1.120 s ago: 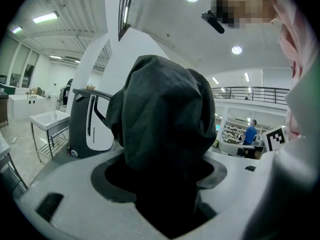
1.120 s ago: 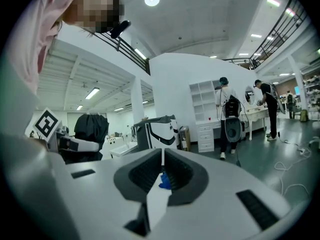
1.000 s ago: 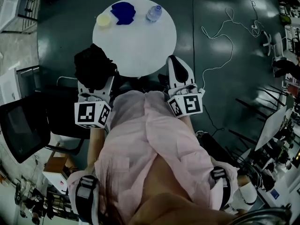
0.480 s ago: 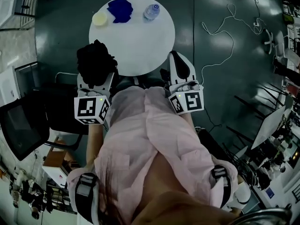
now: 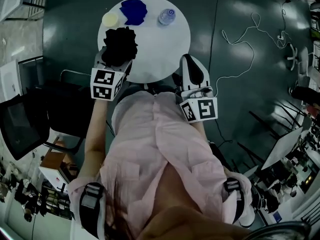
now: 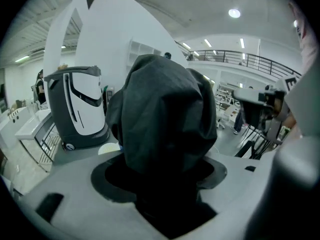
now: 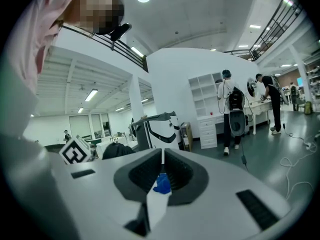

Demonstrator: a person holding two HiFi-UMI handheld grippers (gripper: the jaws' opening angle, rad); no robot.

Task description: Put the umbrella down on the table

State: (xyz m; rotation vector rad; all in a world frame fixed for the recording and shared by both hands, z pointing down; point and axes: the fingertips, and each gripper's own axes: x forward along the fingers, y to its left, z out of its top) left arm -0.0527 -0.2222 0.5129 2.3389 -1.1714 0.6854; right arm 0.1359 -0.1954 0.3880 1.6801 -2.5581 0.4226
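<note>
Left gripper view is filled by the umbrella (image 6: 165,119), a folded black bundle of loose fabric standing up out of the left tongs (image 6: 165,184), which are clamped on its lower end. From the head view I read it as hanging over the near left part of the round white worktop (image 5: 155,44). Whether it touches the surface I cannot tell. The right tongs (image 5: 189,64) sit at the near right edge, closed with nothing gripped. In their own view only a thin slit shows between the jaws, and the bit of blue in it looks to me like something beyond them, not something held. On the far side of the worktop lie a blue cloth (image 5: 133,11), a bottle (image 5: 166,16) and a small yellow disc (image 5: 110,19), all near the umbrella's far end, so I want to set it down short of them. I judge the umbrella light, with a soft, floppy canopy around a stiff core. The fabric alone would slip and bunch, so the firm end is the right place to hold. It should tolerate a gentle drop, but it may roll or flop sideways on release, so laying it flat along its length seems safest.
</note>
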